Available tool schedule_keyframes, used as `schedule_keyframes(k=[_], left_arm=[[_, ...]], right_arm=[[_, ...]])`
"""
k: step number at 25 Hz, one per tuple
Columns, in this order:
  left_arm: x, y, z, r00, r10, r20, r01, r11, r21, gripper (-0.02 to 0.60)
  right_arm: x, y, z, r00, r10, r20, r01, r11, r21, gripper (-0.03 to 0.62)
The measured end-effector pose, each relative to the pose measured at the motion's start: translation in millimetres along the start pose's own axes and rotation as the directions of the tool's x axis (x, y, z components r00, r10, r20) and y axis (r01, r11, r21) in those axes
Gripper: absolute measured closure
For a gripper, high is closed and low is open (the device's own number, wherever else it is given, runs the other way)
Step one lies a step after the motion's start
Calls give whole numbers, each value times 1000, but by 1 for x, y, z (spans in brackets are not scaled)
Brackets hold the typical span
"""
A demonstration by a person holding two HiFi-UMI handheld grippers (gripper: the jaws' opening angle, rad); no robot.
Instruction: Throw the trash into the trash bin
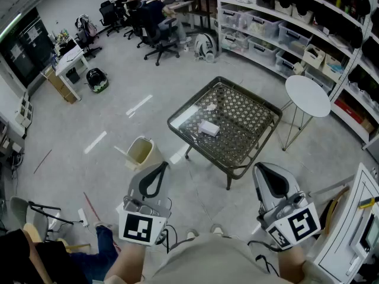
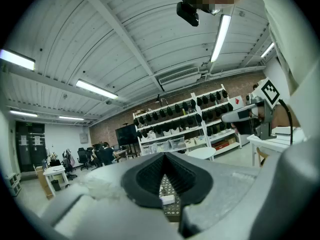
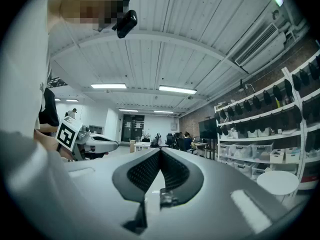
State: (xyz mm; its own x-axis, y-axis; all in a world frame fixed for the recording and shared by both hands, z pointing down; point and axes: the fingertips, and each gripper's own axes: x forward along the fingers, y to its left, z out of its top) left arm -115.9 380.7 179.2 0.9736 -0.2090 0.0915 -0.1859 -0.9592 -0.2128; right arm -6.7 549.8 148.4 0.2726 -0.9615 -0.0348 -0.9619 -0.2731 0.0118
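Facing the table (image 1: 193, 100), we hold left gripper (image 1: 160, 166) and right gripper (image 1: 261, 170) empty, jaws pressed together; a clumsy pinch could knock the trash (image 1: 209, 128) floorward.

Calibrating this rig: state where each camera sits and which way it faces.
Head view: on person's head, steeply down at lattice table, bin, left claw, right claw, torso.
Left gripper view: on left claw, level toward shelves; right claw shows.
Right gripper view: on right claw, level toward far doors; left claw shows.
Shared: both gripper views show round table.
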Motion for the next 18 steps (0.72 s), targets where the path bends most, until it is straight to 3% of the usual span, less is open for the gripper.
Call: schedule_keyframes(k=[13, 17, 18], left_arm=[[5, -5, 2, 1000, 8, -9, -9, 1000, -17, 580], [8, -8, 1, 1000, 10, -7, -11, 1000, -19, 580], [9, -9, 1, 1000, 12, -7, -12, 1000, -22, 580]], right_arm=[[-1, -8, -2, 1000, 24, -2, -24, 999, 28, 591], [-3, -16, 1, 1000, -7, 24, 6, 999, 35, 590], [-3, -19, 3, 999, -13, 33, 12, 999, 39, 534]])
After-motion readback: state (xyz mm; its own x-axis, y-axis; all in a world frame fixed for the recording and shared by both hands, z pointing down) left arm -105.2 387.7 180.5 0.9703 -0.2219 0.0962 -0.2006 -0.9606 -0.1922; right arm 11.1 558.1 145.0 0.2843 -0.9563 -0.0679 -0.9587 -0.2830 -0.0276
